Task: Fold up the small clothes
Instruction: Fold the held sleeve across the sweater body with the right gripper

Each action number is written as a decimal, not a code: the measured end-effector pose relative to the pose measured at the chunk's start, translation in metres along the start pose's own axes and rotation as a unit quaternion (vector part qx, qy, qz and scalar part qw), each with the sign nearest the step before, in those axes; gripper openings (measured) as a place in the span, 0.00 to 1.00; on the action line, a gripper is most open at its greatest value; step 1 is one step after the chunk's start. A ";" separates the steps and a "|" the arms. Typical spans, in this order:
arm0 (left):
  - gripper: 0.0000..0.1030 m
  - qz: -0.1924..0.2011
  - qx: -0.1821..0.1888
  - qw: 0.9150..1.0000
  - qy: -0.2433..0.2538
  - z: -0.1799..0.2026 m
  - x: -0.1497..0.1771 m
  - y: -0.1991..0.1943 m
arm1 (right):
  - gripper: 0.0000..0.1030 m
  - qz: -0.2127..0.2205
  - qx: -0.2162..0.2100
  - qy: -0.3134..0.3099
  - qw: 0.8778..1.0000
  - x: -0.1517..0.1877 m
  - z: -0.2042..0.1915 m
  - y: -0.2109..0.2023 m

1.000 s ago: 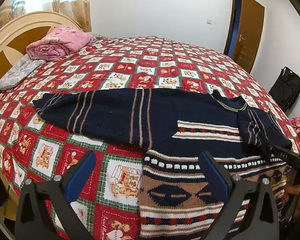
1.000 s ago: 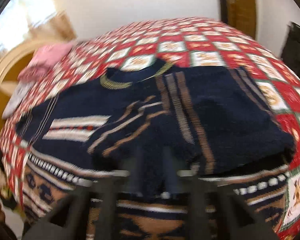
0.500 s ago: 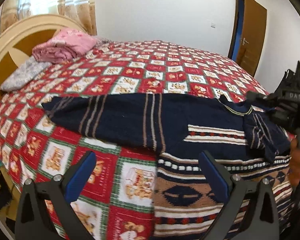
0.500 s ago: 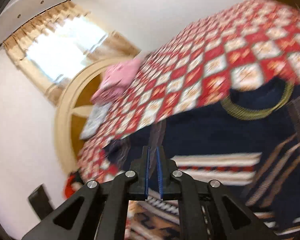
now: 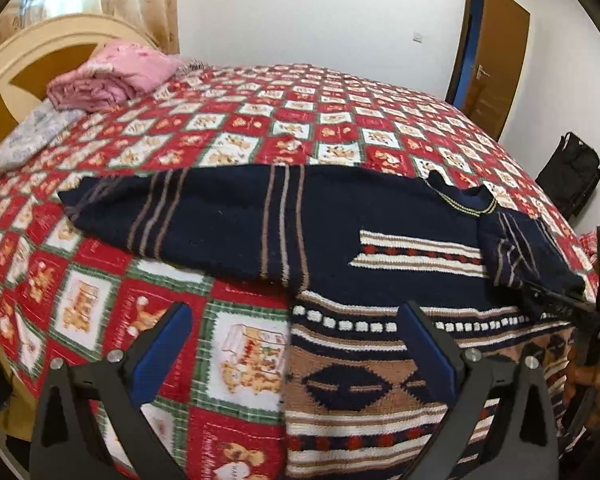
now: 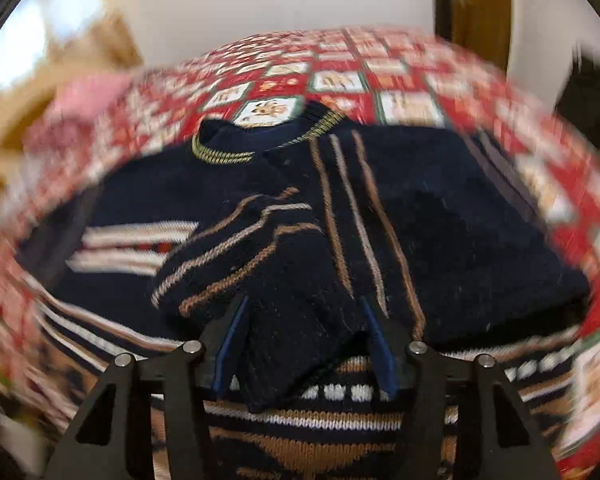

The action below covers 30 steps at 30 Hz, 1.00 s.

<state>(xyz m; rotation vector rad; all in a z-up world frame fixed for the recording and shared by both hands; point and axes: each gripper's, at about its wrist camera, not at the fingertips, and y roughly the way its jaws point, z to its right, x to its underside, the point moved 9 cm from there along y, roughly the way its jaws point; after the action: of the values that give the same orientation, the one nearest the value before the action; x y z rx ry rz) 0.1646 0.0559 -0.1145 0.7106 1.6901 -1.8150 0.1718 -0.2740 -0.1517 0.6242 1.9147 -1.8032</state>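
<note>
The right hand-held gripper point(image 6: 304, 344) is opening around the folded sleeve point(image 6: 260, 264); the left hand-held gripper point(image 5: 296, 344), wide apart, should fold the other sleeve point(image 5: 172, 212) next.

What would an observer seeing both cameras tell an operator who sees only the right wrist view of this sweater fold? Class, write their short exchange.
Operator: My right gripper is opening, with the folded sleeve between its jaws. Where is the other sleeve?
Observer: The other sleeve lies stretched out flat across the quilt, not yet folded.
Operator: And the left gripper?
Observer: The left gripper is open, poised over the sweater at its side edge, holding nothing.
</note>
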 end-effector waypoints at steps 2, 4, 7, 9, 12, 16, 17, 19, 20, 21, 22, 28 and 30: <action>1.00 0.011 -0.015 1.000 0.001 -0.008 -0.004 -0.004 | 0.16 -0.015 -0.010 0.002 1.000 -0.004 -0.011 -0.002; 1.00 0.017 -0.023 1.000 -0.009 -0.018 -0.007 -0.006 | 0.15 -0.014 -0.028 -0.005 1.000 -0.015 -0.023 -0.009; 1.00 0.016 -0.020 0.999 -0.030 -0.029 -0.008 -0.005 | 0.15 -0.007 -0.110 0.023 0.994 -0.042 -0.051 -0.024; 1.00 0.014 -0.024 0.999 -0.036 -0.034 -0.009 -0.004 | 0.15 -0.006 -0.163 0.026 0.986 -0.058 -0.082 -0.029; 1.00 0.018 -0.028 0.999 -0.037 -0.036 -0.009 -0.006 | 0.19 -0.006 -0.220 0.010 0.975 -0.073 -0.136 -0.026; 1.00 0.021 -0.035 0.999 -0.031 -0.041 -0.011 -0.010 | 0.55 -0.055 -0.390 0.067 0.917 -0.073 -0.191 -0.008; 1.00 0.022 -0.037 0.999 -0.030 -0.042 -0.010 -0.010 | 0.58 -0.062 -0.408 0.083 0.907 -0.073 -0.191 -0.006; 1.00 0.025 -0.042 0.998 -0.025 -0.047 -0.010 -0.012 | 0.59 -0.040 -0.414 0.092 0.905 -0.073 -0.183 -0.011; 1.00 0.027 -0.046 0.998 -0.023 -0.048 -0.010 -0.012 | 0.59 -0.028 -0.400 0.088 0.912 -0.073 -0.174 -0.014; 1.00 0.029 -0.050 0.998 -0.020 -0.050 -0.011 -0.011 | 0.59 -0.008 -0.375 0.084 0.923 -0.072 -0.158 -0.022; 1.00 0.030 -0.053 0.998 -0.016 -0.050 -0.012 -0.010 | 0.59 0.008 -0.356 0.083 0.931 -0.071 -0.145 -0.029; 1.00 0.023 -0.023 0.999 0.006 -0.021 -0.013 0.001 | 0.59 0.070 -0.130 0.085 0.985 -0.062 0.000 -0.049; 1.00 0.019 -0.008 0.999 0.024 0.000 -0.014 0.006 | 0.59 0.057 -0.087 0.100 0.990 -0.051 0.042 -0.043</action>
<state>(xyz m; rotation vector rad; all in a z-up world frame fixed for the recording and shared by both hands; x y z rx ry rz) 0.1784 0.0558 -0.1091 0.7803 1.7088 -1.7682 0.1875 -0.3193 -0.0890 0.8620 2.0924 -1.5330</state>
